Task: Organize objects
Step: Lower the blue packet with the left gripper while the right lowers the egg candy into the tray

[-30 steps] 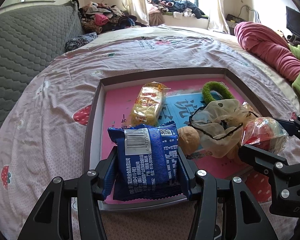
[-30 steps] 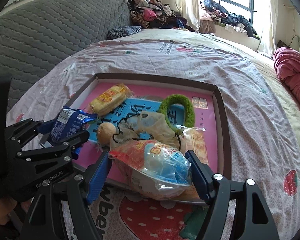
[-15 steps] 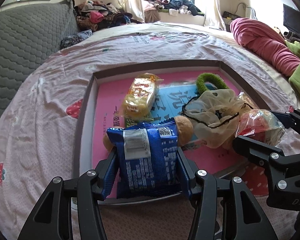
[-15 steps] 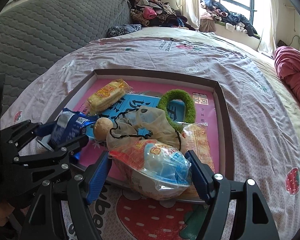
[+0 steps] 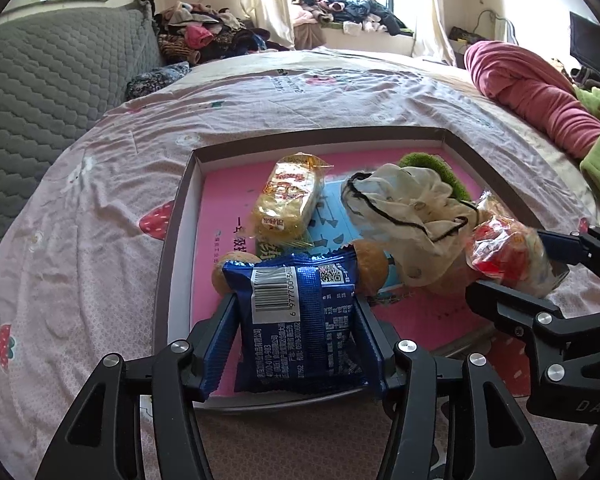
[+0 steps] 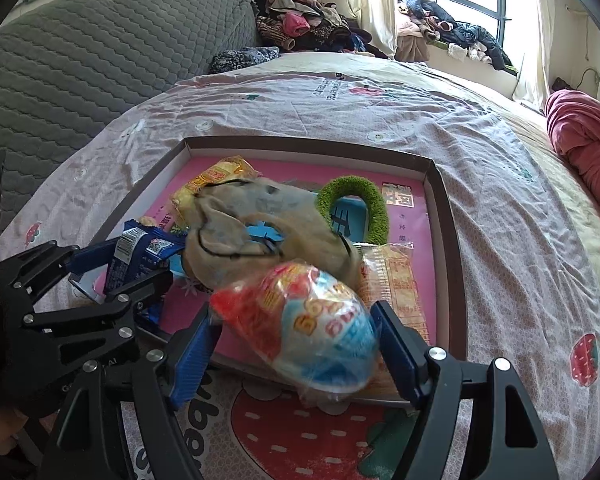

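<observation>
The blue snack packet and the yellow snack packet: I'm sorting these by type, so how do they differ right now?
The blue snack packet sits between the fingers of the left gripper, whose jaws are opening; the yellow snack packet lies free in the tray. The blue one shows a barcode and fine print; the yellow one shows red lettering on a see-through wrapper. Both are sealed, pillow-shaped packs.

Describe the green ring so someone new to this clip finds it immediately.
Start at the shallow tray on the pink bedsheet. Toward the tray's far right part, just past the beige mesh bag, lies the green ring. It is the only fuzzy, grass-green loop; everything around it is a wrapped snack or sheer fabric.
</observation>
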`<control>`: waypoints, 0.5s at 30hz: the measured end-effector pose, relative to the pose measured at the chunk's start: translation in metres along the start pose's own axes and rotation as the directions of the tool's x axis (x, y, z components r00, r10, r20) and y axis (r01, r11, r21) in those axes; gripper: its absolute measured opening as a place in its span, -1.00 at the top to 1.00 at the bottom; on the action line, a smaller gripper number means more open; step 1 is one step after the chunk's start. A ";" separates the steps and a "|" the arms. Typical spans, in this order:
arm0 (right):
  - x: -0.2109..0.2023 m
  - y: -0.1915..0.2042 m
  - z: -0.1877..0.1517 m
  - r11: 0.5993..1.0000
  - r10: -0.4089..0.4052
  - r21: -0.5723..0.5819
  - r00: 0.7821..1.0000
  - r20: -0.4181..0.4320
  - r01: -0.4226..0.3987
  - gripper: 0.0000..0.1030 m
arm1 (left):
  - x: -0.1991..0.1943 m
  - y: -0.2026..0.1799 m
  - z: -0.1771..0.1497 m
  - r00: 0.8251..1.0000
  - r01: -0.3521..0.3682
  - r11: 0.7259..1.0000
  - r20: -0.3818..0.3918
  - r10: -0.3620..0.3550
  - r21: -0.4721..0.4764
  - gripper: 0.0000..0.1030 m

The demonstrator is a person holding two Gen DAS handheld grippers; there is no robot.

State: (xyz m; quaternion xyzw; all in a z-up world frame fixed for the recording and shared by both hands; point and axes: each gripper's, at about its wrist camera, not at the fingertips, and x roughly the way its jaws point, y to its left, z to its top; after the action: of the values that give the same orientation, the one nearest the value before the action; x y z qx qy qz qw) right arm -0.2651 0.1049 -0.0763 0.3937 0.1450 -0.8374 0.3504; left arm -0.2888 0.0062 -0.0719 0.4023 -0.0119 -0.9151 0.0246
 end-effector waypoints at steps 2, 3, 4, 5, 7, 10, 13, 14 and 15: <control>0.000 0.000 0.000 1.000 -0.001 0.000 1.000 0.000 0.001 -0.47 | 0.000 0.000 0.000 1.000 -0.005 1.000 -0.003 0.005 0.003 -0.15; 0.000 0.000 0.000 1.000 0.000 0.000 1.000 0.000 0.000 -0.47 | 0.001 0.001 0.000 1.000 -0.006 1.000 -0.005 0.006 0.002 -0.16; 0.000 0.000 0.000 1.000 -0.001 0.000 1.000 -0.001 0.001 -0.47 | 0.001 0.001 0.000 1.000 -0.006 1.000 -0.005 0.006 0.000 -0.16; 0.000 -0.001 0.000 1.000 -0.001 0.001 1.000 -0.001 0.001 -0.47 | 0.000 0.001 0.000 1.000 -0.006 1.000 -0.004 0.006 0.001 -0.16; 0.000 -0.001 0.000 1.000 -0.001 0.001 1.000 -0.001 0.001 -0.47 | -0.001 0.001 0.000 1.000 -0.010 1.000 -0.003 0.010 -0.001 -0.17; 0.000 -0.001 0.000 1.000 -0.005 0.002 1.000 -0.003 0.005 -0.47 | -0.001 0.002 0.001 1.000 -0.006 1.000 -0.006 0.006 -0.006 -0.19; 0.000 -0.001 0.000 1.000 -0.005 0.002 1.000 -0.005 0.005 -0.48 | -0.002 0.002 0.001 1.000 -0.005 1.000 -0.005 0.005 -0.007 -0.20; 0.000 -0.002 0.000 1.000 -0.007 0.002 1.000 -0.006 0.007 -0.50 | -0.003 0.002 0.001 1.000 -0.002 1.000 -0.004 0.002 -0.008 -0.21; 0.000 -0.002 0.000 1.000 -0.008 0.003 1.000 -0.008 0.008 -0.52 | -0.004 0.003 0.002 1.000 0.001 1.000 -0.003 -0.001 -0.013 -0.31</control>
State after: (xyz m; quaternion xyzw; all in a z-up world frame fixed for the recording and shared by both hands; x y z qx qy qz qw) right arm -0.2666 0.1059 -0.0765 0.3971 0.1467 -0.8373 0.3459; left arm -0.2874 0.0035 -0.0680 0.4033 -0.0056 -0.9146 0.0266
